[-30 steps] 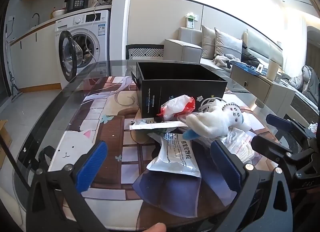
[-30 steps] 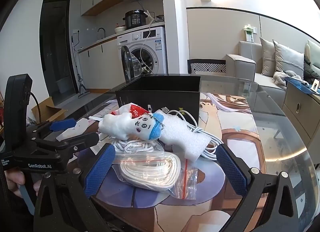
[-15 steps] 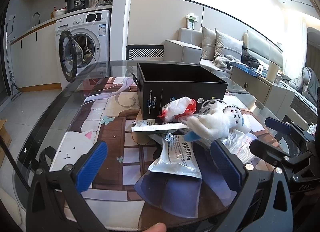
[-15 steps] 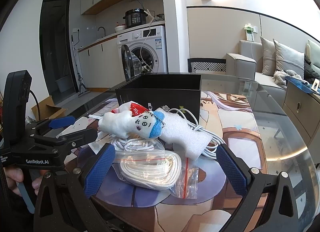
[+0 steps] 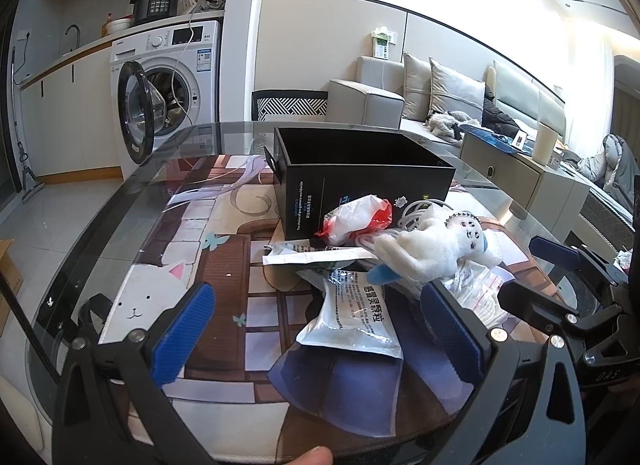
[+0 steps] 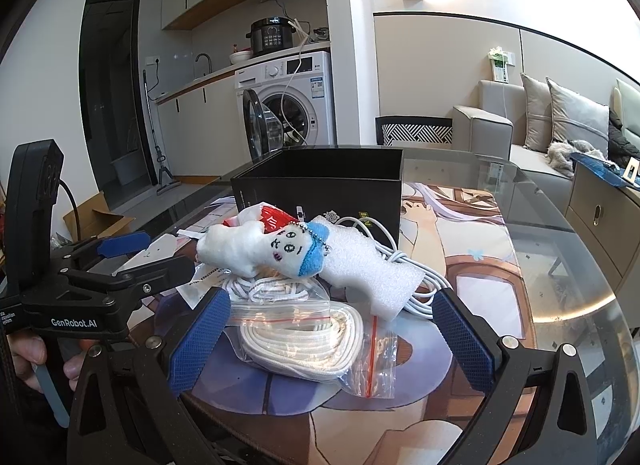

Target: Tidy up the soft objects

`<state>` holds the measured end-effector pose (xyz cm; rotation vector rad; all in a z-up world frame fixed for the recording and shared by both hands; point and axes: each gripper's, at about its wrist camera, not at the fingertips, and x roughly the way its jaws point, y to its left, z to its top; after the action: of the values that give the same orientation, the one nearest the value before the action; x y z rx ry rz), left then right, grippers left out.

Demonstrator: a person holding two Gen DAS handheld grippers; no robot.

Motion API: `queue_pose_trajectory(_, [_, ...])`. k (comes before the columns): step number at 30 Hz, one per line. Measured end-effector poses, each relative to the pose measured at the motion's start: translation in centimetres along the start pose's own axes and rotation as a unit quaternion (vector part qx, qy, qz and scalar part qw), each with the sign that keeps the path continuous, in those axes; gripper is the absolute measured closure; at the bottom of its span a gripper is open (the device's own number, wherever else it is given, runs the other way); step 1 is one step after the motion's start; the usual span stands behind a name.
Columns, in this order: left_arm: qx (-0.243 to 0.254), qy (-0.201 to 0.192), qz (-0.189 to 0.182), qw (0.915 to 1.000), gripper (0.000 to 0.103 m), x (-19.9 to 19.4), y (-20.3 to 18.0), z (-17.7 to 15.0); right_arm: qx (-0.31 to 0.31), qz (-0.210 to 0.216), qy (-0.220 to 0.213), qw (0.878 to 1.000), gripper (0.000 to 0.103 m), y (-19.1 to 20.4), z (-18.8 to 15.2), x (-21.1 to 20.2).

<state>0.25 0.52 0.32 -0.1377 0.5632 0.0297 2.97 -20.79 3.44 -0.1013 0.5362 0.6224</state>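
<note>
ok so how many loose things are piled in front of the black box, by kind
plush toy: 1
foam piece: 1
bagged white rope: 1
white cable: 1
red-and-white bag: 1
printed pouch: 1
paper slip: 1
total: 7

Washing machine (image 5: 172, 85) left, grey sofa (image 5: 432, 93) right, bright daylight.

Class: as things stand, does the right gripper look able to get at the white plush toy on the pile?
Probably yes. The right gripper is open, and the plush toy lies on top of the pile, uncovered, ahead of it beyond the bagged rope.
</note>
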Motion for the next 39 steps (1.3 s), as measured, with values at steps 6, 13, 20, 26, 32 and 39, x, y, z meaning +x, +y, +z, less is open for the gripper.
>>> queue_pose_trajectory(6, [-0.001, 0.000, 0.000, 1.0000, 0.000, -0.09, 0.00, -0.03, 0.000, 0.000, 0.000, 1.000, 0.000, -0.01, 0.01, 0.00])
queue_pose_trajectory(13, [-0.001, 0.000, -0.001, 1.0000, 0.000, -0.09, 0.01, -0.04, -0.001, 0.000, 0.000, 1.000, 0.000, -0.01, 0.02, 0.06])
queue_pose_trajectory(20, [-0.001, 0.000, 0.000, 1.0000, 0.000, -0.06, 0.01, -0.02, -0.002, 0.000, 0.000, 1.000, 0.000, 0.11, 0.07, -0.03])
queue_pose_trajectory(26, [-0.001, 0.000, 0.000, 1.0000, 0.000, -0.06, 0.02, -0.02, 0.001, 0.000, -0.002, 1.000, 0.000, -0.02, 0.09, -0.16])
queue_pose_trajectory(32, [0.000, -0.003, 0.000, 1.0000, 0.000, -0.03, 0.07, 0.05, 0.001, 0.000, -0.004, 1.000, 0.000, -0.04, 0.11, -0.26])
queue_pose_trajectory(39, [0.000, -0.005, 0.001, 1.0000, 0.000, -0.03, 0.19, 0.04, 0.001, -0.001, -0.005, 1.000, 0.000, -0.03, 0.15, -0.36])
